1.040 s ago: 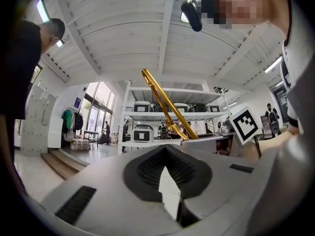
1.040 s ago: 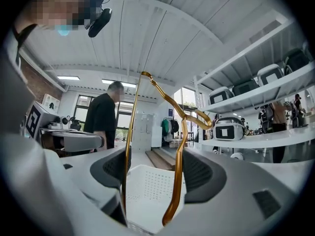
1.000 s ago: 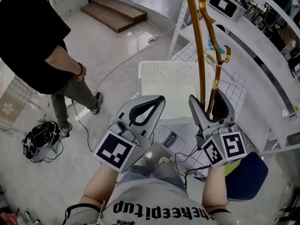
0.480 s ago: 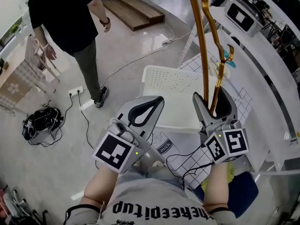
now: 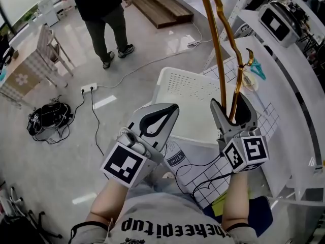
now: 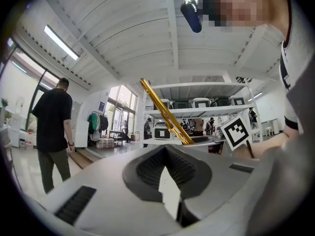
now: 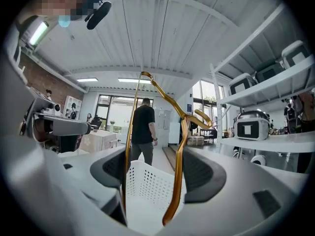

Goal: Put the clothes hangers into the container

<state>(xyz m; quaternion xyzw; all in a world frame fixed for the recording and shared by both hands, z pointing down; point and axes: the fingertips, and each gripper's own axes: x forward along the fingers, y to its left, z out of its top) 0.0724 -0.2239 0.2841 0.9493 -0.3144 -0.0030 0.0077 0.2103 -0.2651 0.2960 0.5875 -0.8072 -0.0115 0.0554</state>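
Observation:
A gold metal clothes hanger [image 5: 219, 60] stands upright, its hook [image 5: 249, 57] up at the right. My right gripper [image 5: 232, 108] is shut on the hanger's lower end, with its two bars against the jaws' inner faces. In the right gripper view the hanger [image 7: 179, 151] rises between the jaws of this gripper [image 7: 157, 173], over the white perforated basket [image 7: 147, 181]. That basket [image 5: 188, 93] lies just beyond both grippers. My left gripper [image 5: 172, 107] hovers left of the hanger, shut and holding nothing. The left gripper view shows its tips [image 6: 167, 163] and the gold hanger [image 6: 165, 113] behind.
A white shelf rack [image 5: 284, 85] with a cooker-like appliance [image 5: 277, 22] runs along the right. A teal hanger [image 5: 256, 70] lies on a shelf. A person in black [image 5: 101, 4] walks at the top. A black bag [image 5: 48, 121], cables and a wire grid [image 5: 213, 177] are on the floor.
The person in black has walked away toward the top of the view. The head view has shifted; both grippers and the hanger keep about the same pose over the basket.

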